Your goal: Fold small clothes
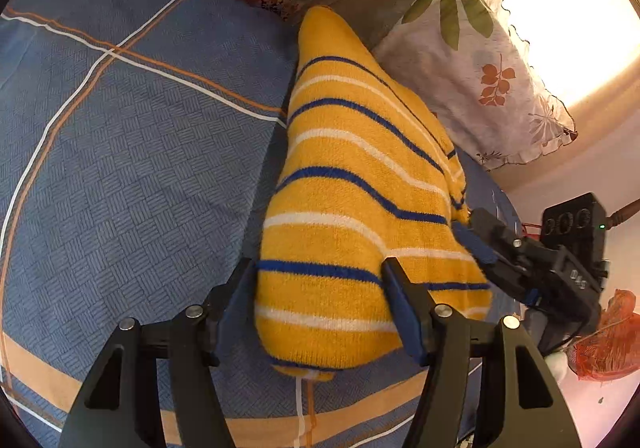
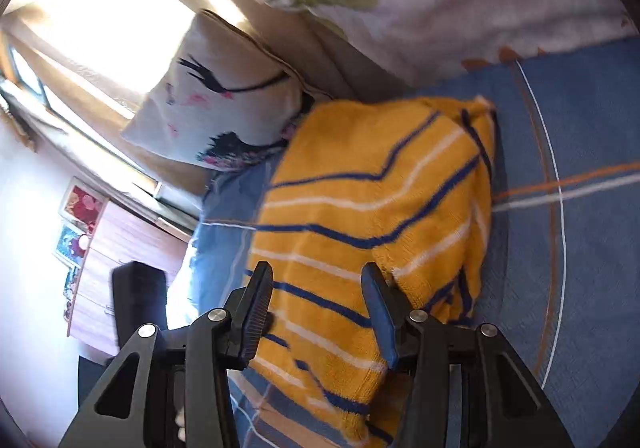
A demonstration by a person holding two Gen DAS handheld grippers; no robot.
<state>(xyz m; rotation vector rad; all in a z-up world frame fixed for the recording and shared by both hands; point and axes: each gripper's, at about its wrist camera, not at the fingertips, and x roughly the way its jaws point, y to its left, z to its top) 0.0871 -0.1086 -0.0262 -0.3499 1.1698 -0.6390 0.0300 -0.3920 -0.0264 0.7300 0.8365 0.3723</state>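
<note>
Sweater (image 1: pixel 352 184), yellow knit with blue and white stripes, lies on the blue bedspread (image 1: pixel 132 152), soft, light, floppy. My left tongs (image 1: pixel 320 288) and right tongs (image 2: pixel 316 296) straddle it, spread wide, clenching nothing. I'd pinch the 6 o'clock hem corners.

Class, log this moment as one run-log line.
yellow striped knit garment on blue checked bedsheet | left claw open | right claw open

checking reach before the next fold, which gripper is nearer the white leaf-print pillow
Right. The right gripper sits at the sweater's edge on the side facing the leaf-print pillow. The left gripper straddles the sweater's near end, farther from the pillow.
</note>
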